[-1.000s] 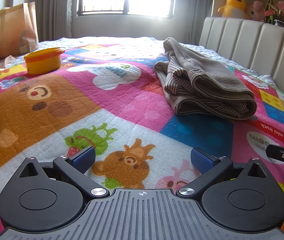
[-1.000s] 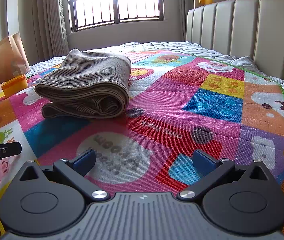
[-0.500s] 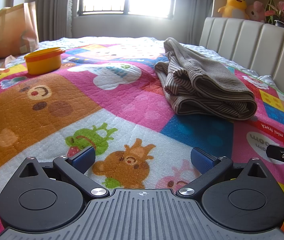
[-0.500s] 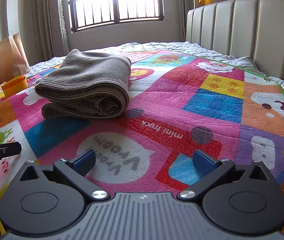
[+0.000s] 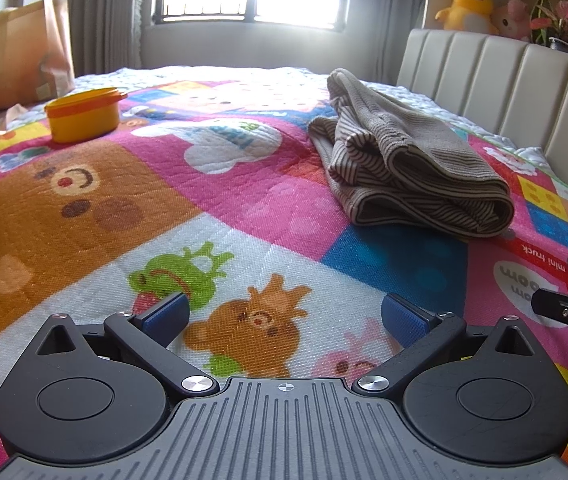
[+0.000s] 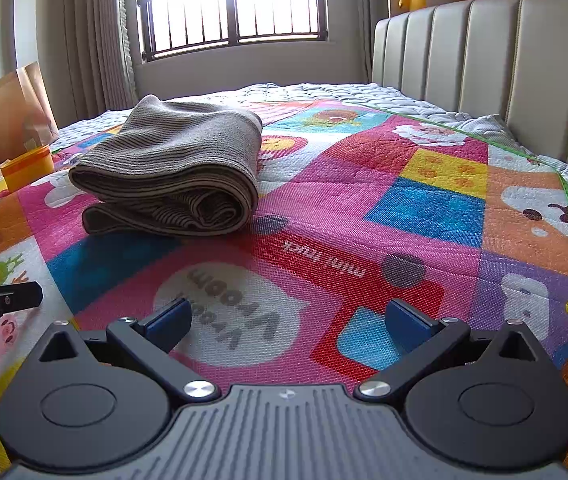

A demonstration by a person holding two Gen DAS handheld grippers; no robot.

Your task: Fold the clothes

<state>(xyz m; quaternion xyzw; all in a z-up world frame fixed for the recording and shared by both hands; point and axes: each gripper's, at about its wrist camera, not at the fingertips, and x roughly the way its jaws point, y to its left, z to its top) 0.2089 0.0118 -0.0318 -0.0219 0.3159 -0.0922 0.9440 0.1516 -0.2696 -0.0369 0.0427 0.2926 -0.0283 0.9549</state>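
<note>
A brown striped garment [image 5: 412, 164] lies folded in a thick bundle on the colourful cartoon play mat [image 5: 204, 208] that covers the bed. It also shows in the right wrist view [image 6: 172, 172], ahead and to the left. My left gripper [image 5: 284, 316] is open and empty, low over the mat, well short of the garment. My right gripper [image 6: 288, 324] is open and empty too, low over the mat to the garment's near right. Each gripper's tip shows at the edge of the other's view.
An orange lidded tub [image 5: 84, 114] stands on the mat at the far left, with a brown paper bag [image 5: 24, 52] behind it. A padded beige headboard [image 6: 484, 64] runs along the right, with plush toys [image 5: 468, 4] on top. A window is at the back.
</note>
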